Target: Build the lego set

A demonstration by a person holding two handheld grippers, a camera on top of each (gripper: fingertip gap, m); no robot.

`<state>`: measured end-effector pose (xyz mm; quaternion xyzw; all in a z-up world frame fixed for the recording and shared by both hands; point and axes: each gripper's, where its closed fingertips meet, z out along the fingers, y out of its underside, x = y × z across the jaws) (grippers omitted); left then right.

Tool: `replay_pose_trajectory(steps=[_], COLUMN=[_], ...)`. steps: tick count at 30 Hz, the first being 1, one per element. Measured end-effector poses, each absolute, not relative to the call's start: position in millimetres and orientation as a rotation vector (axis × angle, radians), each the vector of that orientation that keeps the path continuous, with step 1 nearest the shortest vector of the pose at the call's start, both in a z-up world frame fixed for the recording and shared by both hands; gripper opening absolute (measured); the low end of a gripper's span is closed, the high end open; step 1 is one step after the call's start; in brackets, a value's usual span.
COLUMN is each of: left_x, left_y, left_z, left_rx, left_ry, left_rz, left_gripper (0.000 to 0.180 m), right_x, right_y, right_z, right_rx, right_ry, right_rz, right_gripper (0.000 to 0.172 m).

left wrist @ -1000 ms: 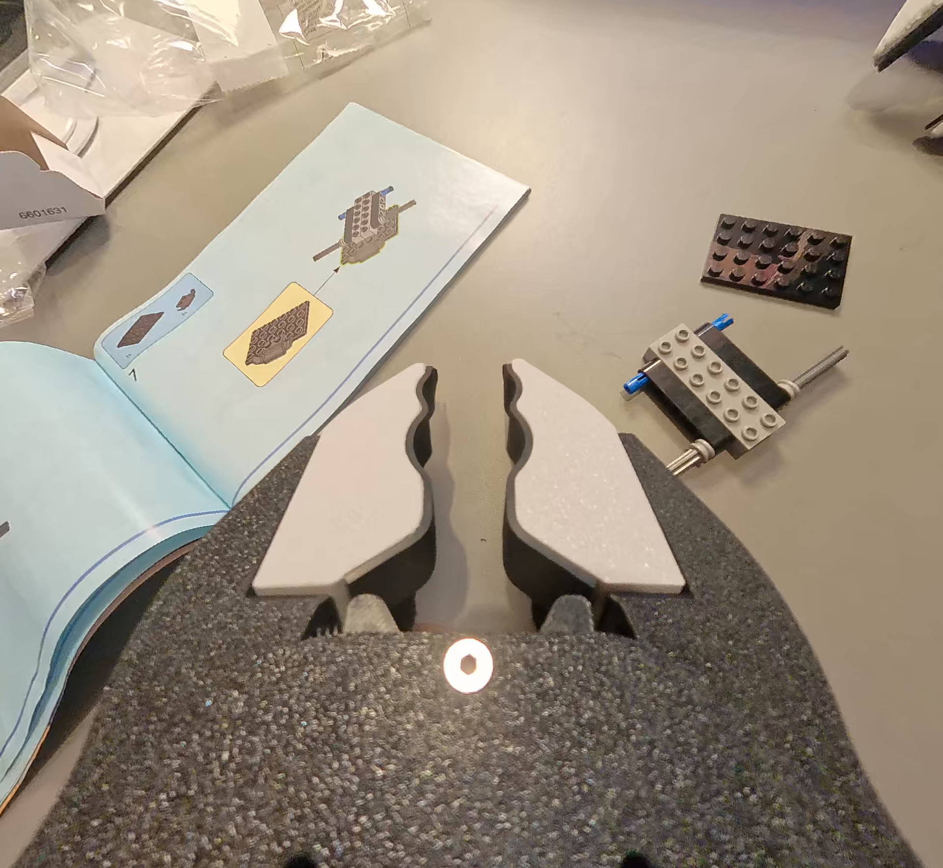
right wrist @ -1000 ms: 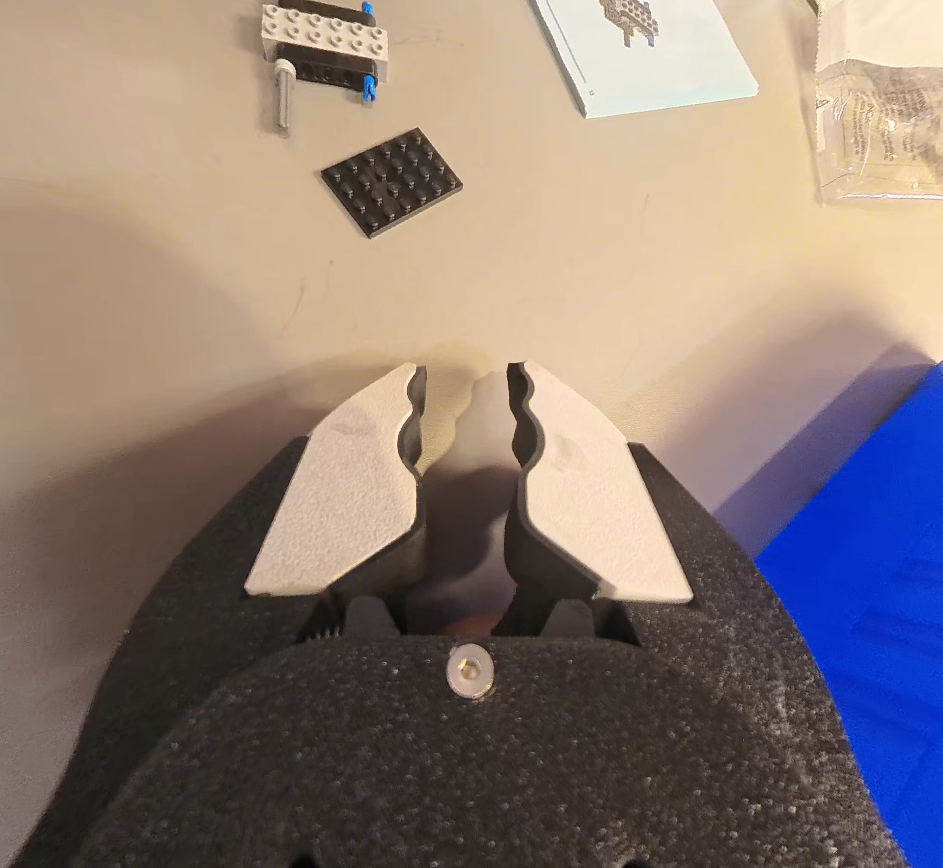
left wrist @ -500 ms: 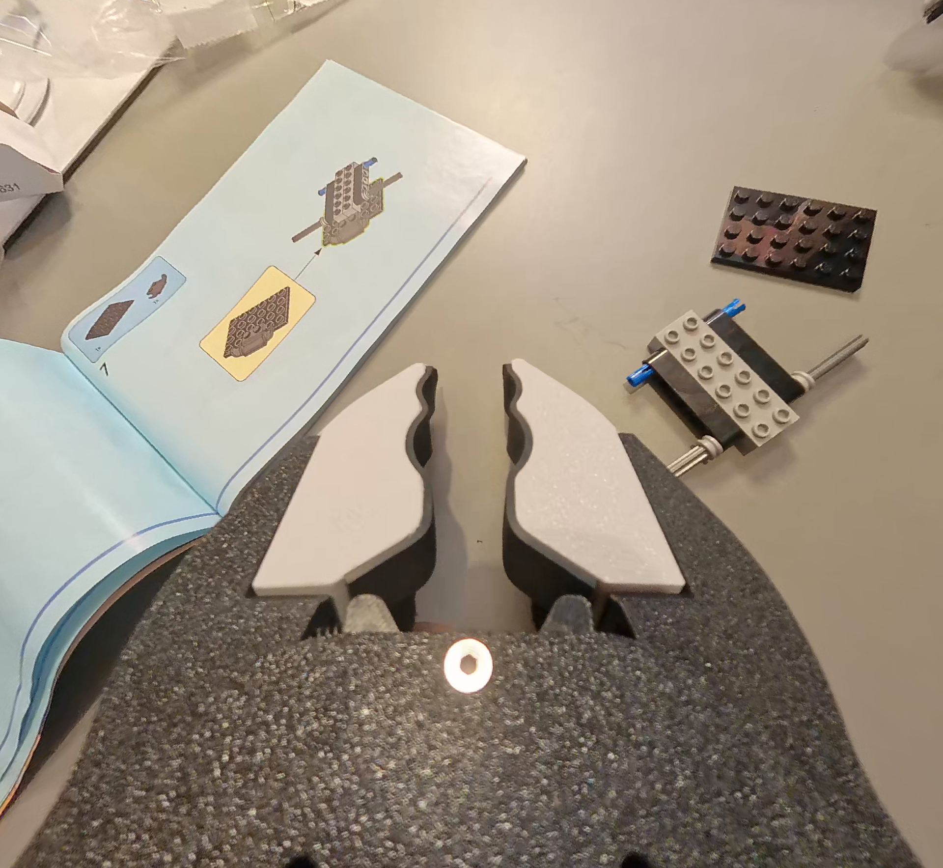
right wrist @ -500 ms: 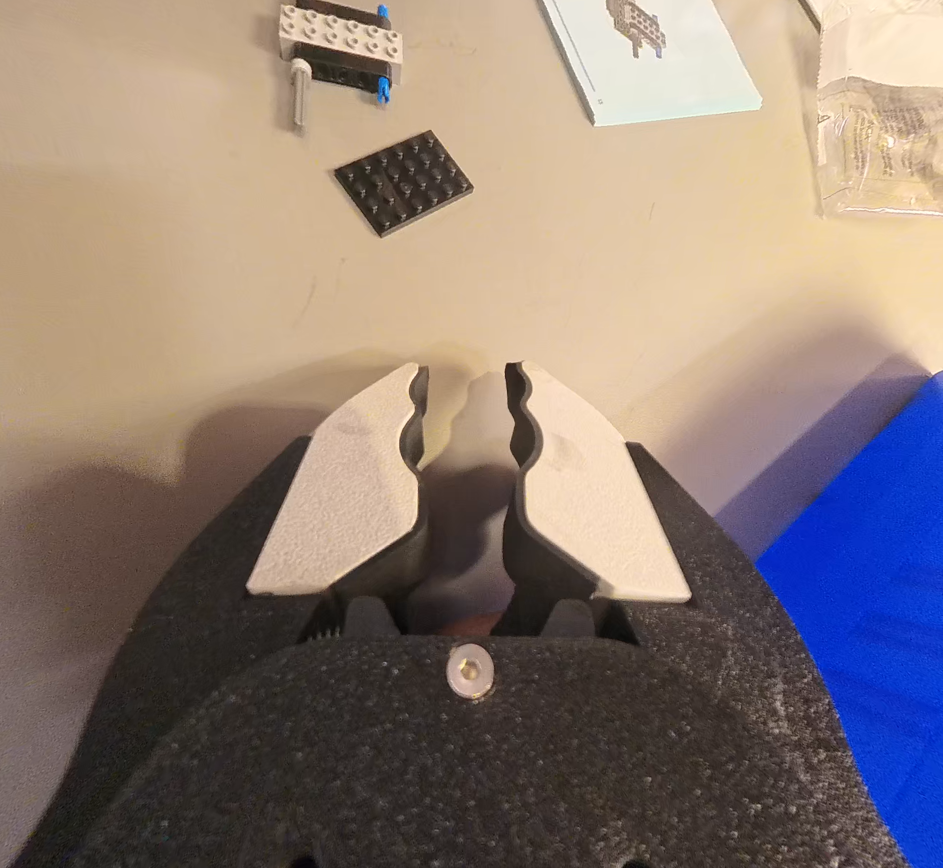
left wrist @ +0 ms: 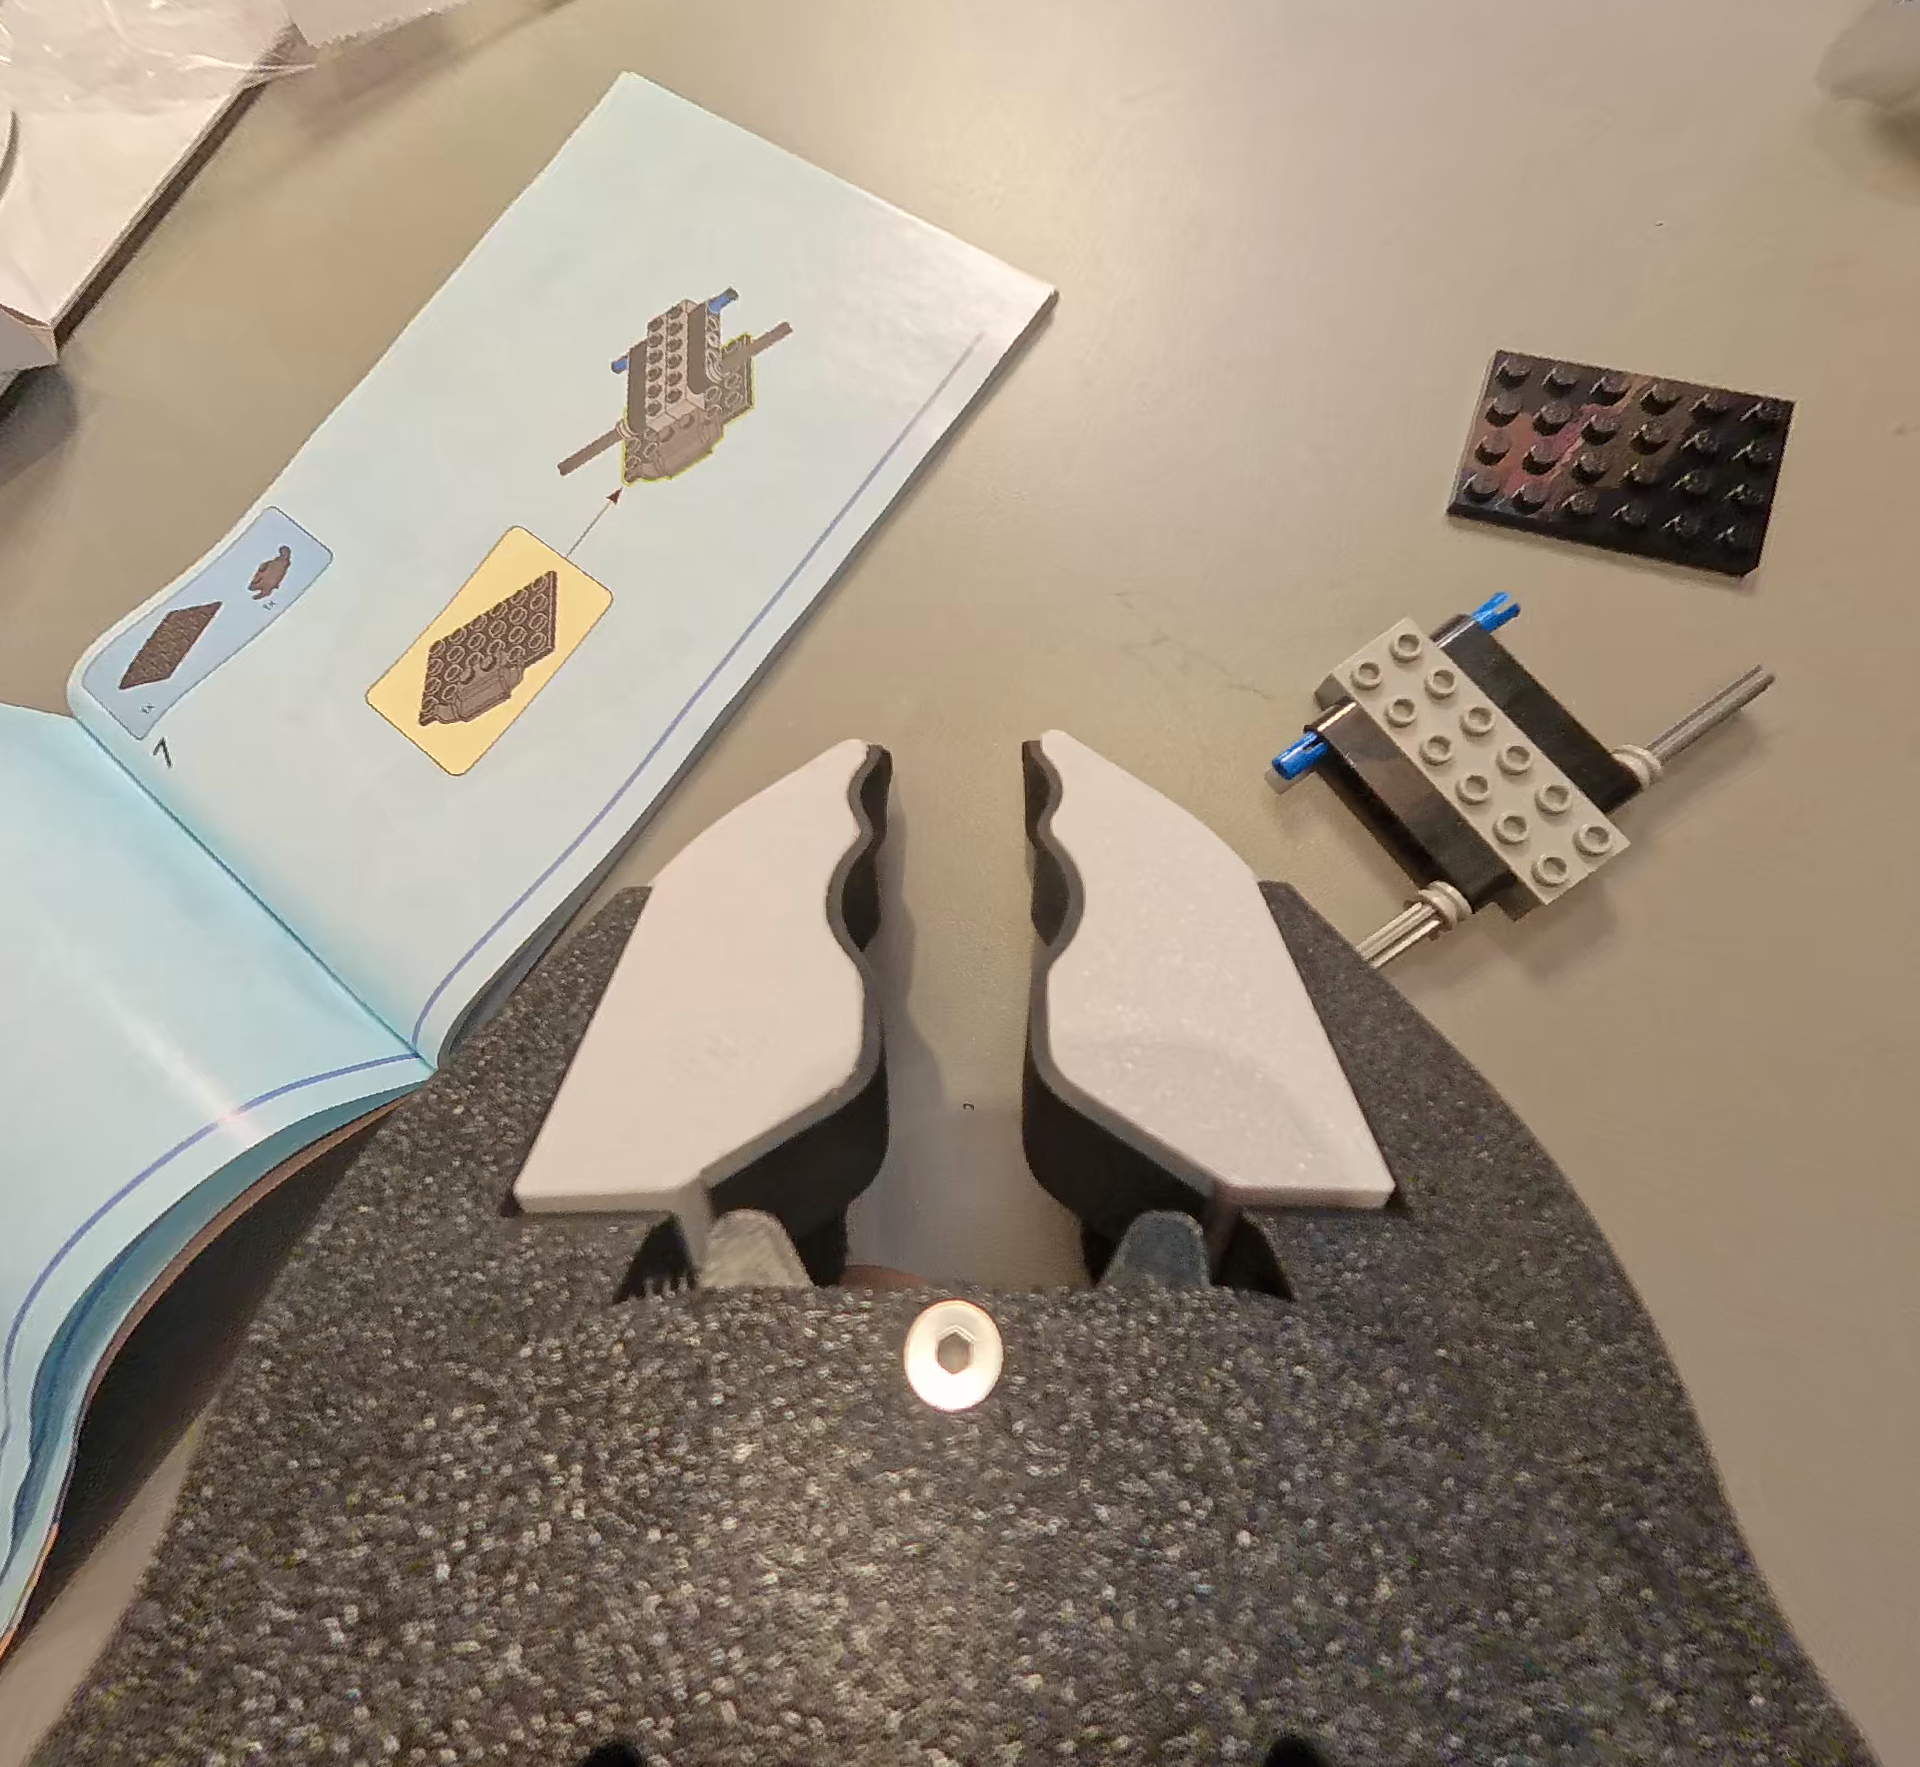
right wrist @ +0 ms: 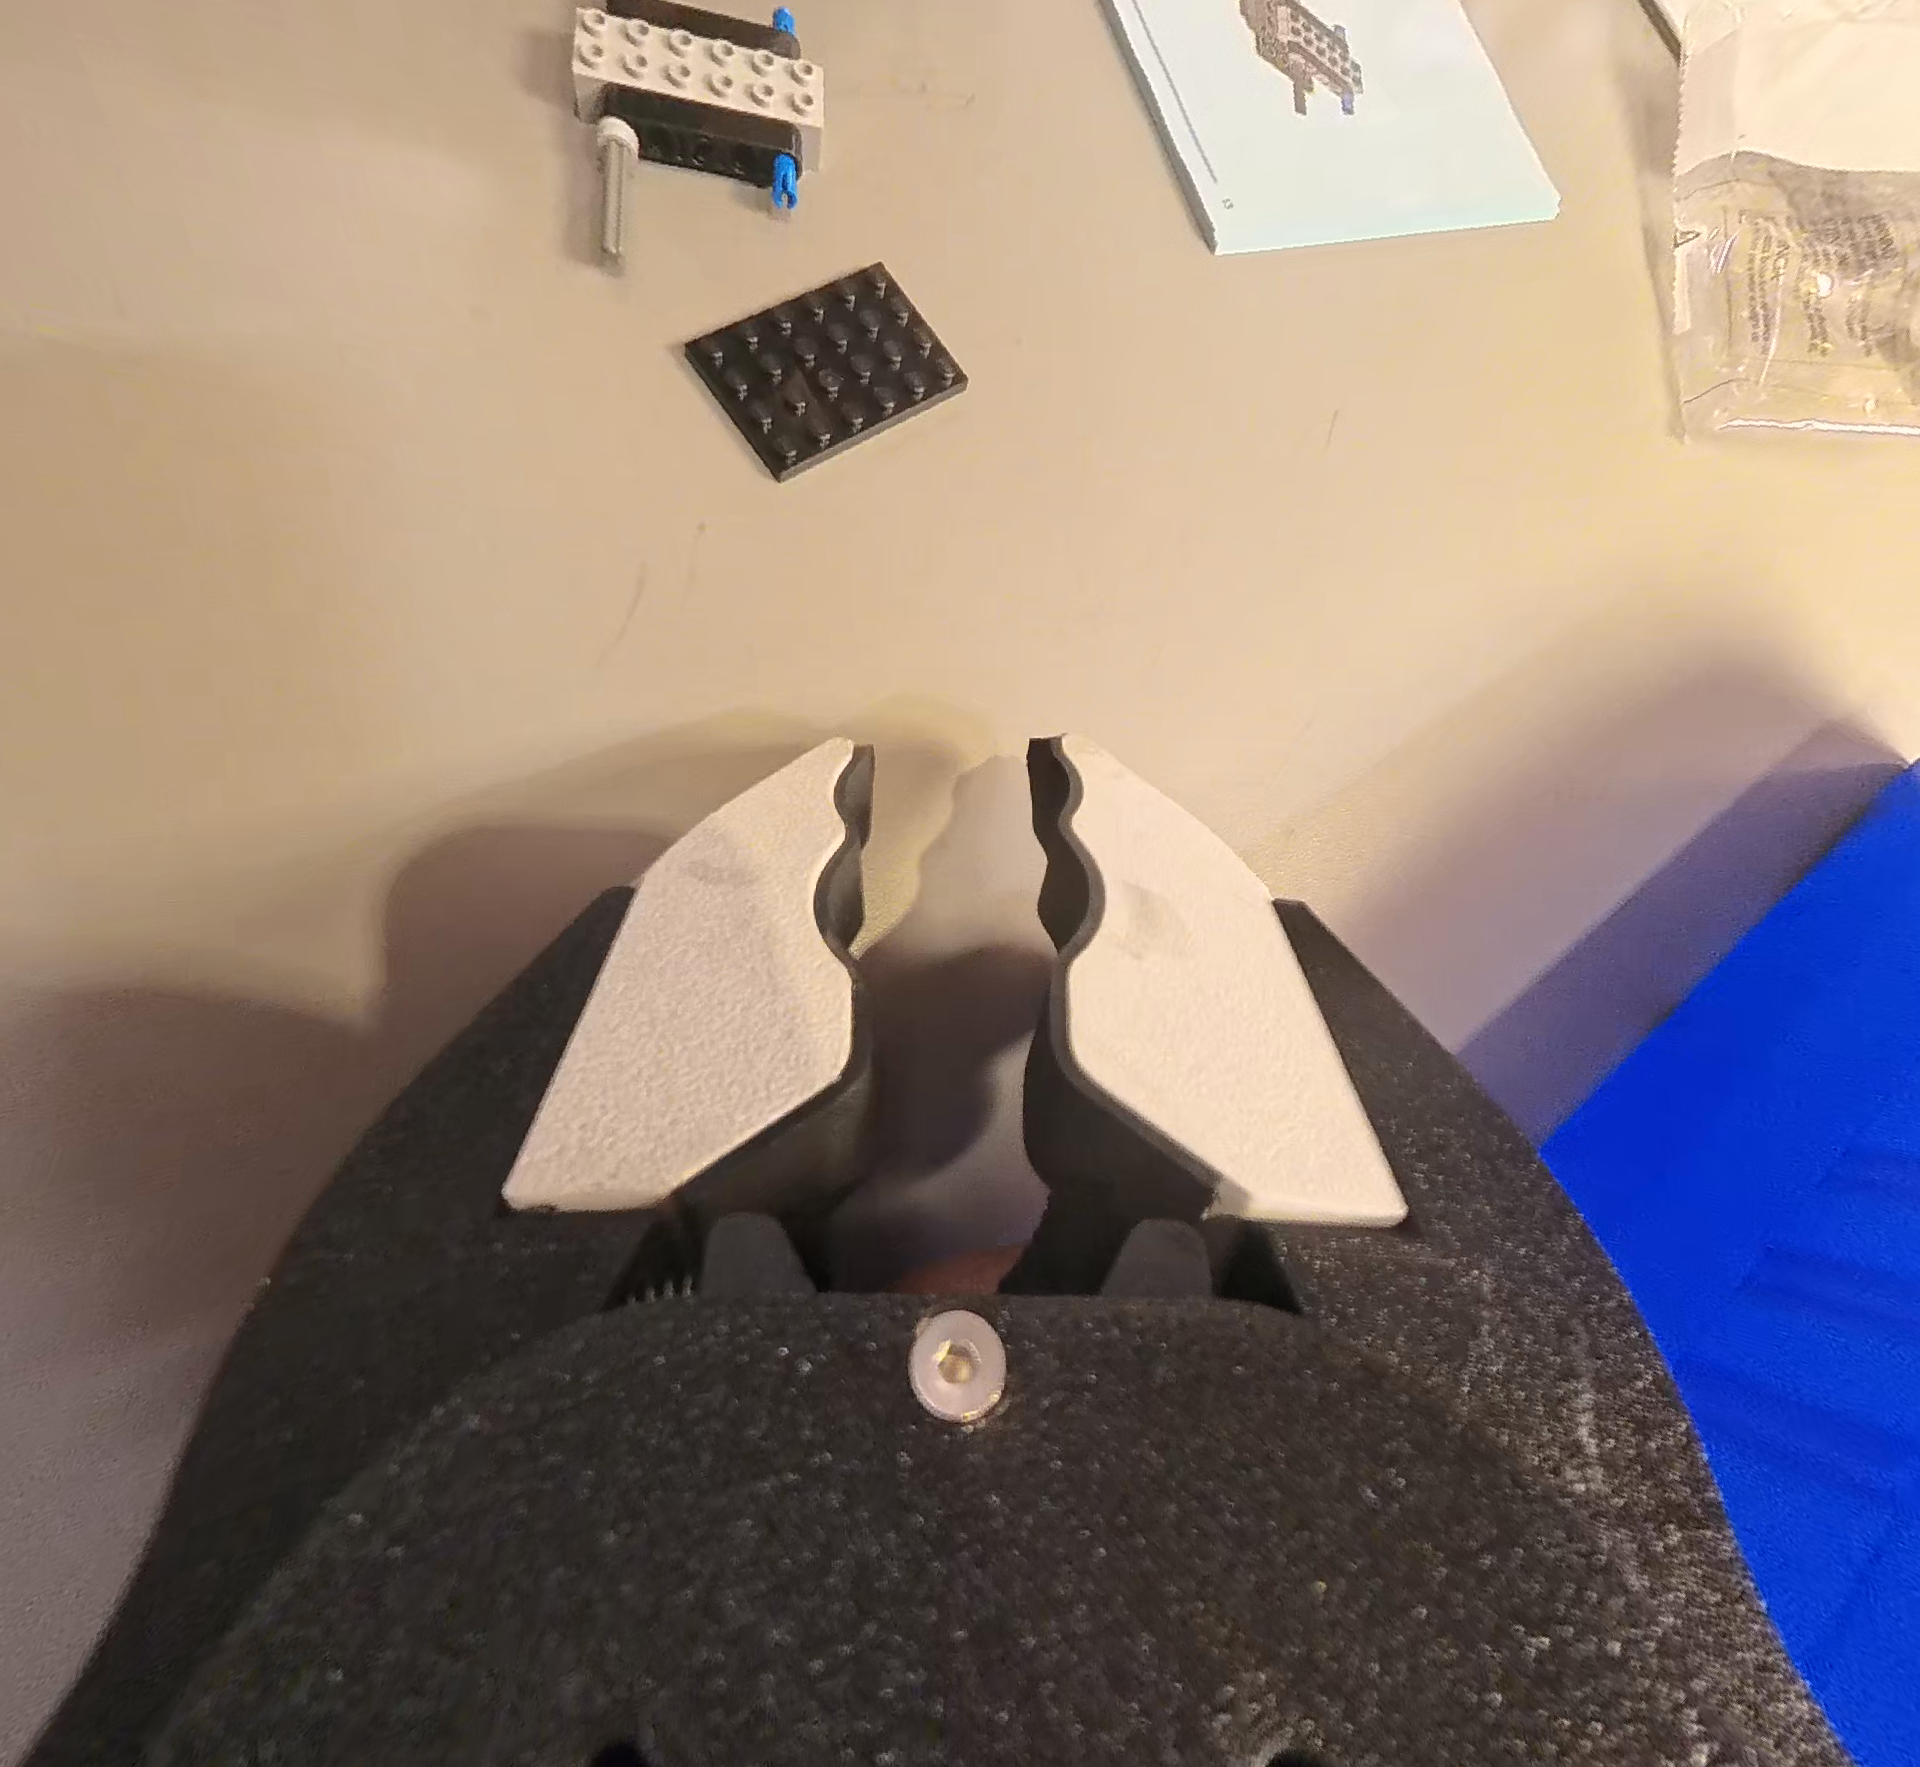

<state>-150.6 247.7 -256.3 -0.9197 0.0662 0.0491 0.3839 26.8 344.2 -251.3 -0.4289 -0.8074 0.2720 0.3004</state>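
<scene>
Grey table (left wrist: pixel 1299 107) keeps booklet (left wrist: pixel 582 512), plate (left wrist: pixel 1621 460) and axle block (left wrist: pixel 1475 772) spread in my reach; left tongs (left wrist: pixel 956 767) and right tongs (right wrist: pixel 951 761) gape empty.

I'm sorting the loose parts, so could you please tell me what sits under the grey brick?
Under the grey brick are two black beams, with blue pins and grey axles sticking out. Anything between the beams is hidden.
</scene>
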Motion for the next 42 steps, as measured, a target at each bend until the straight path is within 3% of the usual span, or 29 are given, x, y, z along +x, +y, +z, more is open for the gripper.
replay_pose_trajectory(steps=[34,42], left_x=[-150.5,-149.1], left_y=[248.3,248.0], left_z=[-256.8,-255.8], left_rx=[-2.349,-2.339], left_ry=[0.16,0.186], left_rz=[0.109,0.133], left_gripper=[0.025,0.024], right_x=[27.5,77.9], right_y=[343.7,303.0], right_z=[-251.5,-225.3], right_rx=[-1.118,-0.828], right_ry=[-2.142,-2.41], right_rz=[0.717,0.976], right_gripper=[0.029,0.031])
